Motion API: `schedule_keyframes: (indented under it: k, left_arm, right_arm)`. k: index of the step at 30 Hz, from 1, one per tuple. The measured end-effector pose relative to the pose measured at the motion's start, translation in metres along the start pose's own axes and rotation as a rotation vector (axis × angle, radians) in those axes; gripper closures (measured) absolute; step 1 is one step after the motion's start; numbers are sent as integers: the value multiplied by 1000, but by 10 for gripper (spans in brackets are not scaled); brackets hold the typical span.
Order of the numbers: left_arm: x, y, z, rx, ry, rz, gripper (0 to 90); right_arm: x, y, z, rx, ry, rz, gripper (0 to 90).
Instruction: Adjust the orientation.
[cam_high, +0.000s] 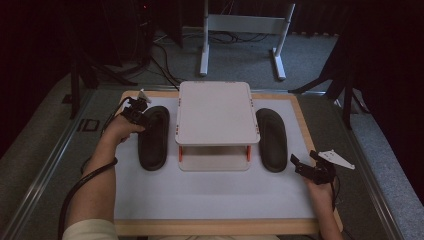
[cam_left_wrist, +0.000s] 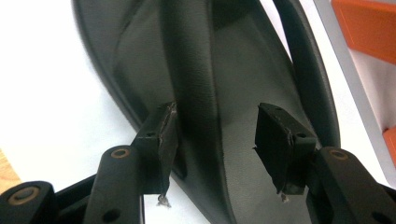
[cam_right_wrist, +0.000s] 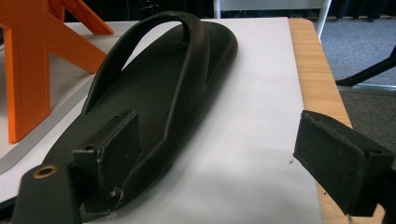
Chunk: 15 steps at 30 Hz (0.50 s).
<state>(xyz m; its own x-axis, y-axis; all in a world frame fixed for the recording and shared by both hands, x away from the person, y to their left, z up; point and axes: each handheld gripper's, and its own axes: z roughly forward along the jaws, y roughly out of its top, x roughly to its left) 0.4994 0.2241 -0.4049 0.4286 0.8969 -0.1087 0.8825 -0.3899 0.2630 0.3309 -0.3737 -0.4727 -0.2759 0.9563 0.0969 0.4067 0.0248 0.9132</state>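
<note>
Two black flip-flop sandals lie on the white board, one on each side of a white two-tier stand (cam_high: 216, 112). My left gripper (cam_high: 137, 112) is over the toe end of the left sandal (cam_high: 152, 142). In the left gripper view the jaws (cam_left_wrist: 217, 140) straddle the sandal's strap (cam_left_wrist: 191, 70); the left pad is at the strap, the right pad stands clear of it, so the gripper is open. My right gripper (cam_high: 305, 162) is wide open just off the near end of the right sandal (cam_high: 271, 140), with the sandal (cam_right_wrist: 140, 93) partly between its jaws (cam_right_wrist: 224, 140).
The stand has orange legs (cam_right_wrist: 28, 70) and a lower shelf (cam_high: 214, 162). The white board (cam_high: 210, 195) sits in a wooden frame (cam_high: 305, 120). A white metal frame (cam_high: 240, 30) and cables stand on the floor beyond the table.
</note>
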Motion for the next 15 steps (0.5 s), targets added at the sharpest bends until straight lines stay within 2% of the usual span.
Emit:
schedule_keyframes:
  k: [2,8,13,15]
  left_arm:
    - [-1,3,2,8,18,1,484]
    - [0,6,5,20,50,-34,620]
    - [2,4,5,0,41,-75,692]
    - [1,3,6,-8,42,-73,704]
  right_arm:
    - [0,0,0,0,2,1,143]
    - [-1,0,-1,-5,12,8,148]
    - [0,0,0,-4,12,1,148]
    - [0,0,0,-3,10,0,148]
